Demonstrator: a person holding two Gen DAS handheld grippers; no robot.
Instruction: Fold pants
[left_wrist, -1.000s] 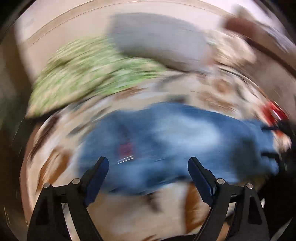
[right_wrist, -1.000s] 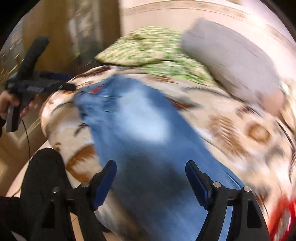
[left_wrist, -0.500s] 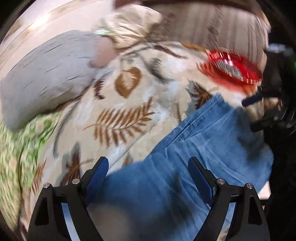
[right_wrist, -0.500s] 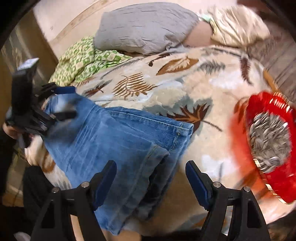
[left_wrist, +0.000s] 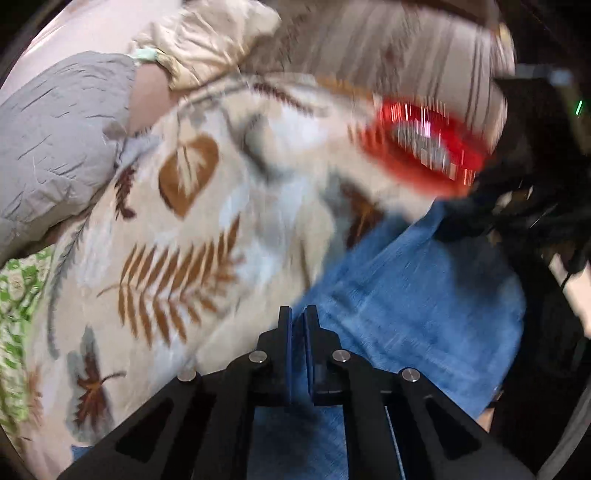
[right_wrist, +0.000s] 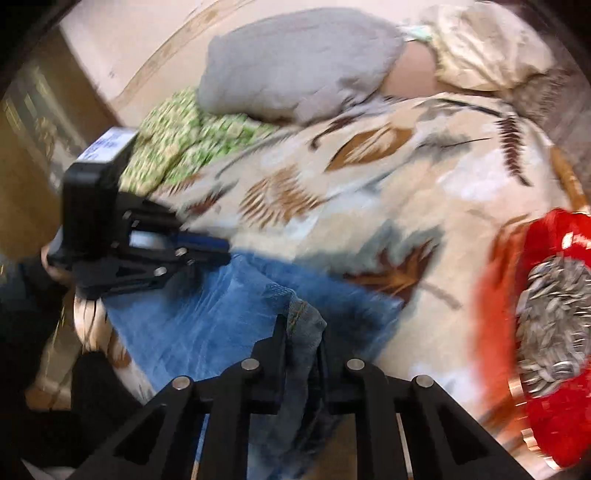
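Denim, thick and soft: the pants (right_wrist: 207, 314) look moderately heavy, limp, w/ no stiffness of their own, so unsupported parts will sag and drag. Not slippery, not fragile. Judged best grip pts: hems, seams, waistband, where layers are thick and won't slide out.

Location: pants lie on the bed (left_wrist: 258, 155), on its leaf-print cover, at the near edge. Red dish (right_wrist: 546, 332) sits on the bed to the right of the pants, near but apart. Grey pillow (right_wrist: 295, 62) is well beyond the pants, at the bed's far side.

Right tongs (right_wrist: 301, 328): pressed together, pinching a bunched hem/seam of the pants; fabric hangs down between the jaws.

Left tongs (left_wrist: 297, 321): jaws nearly together, thin gap, at the pants' edge nearest the pillow side. Appear clamped on denim, approx. one layer.
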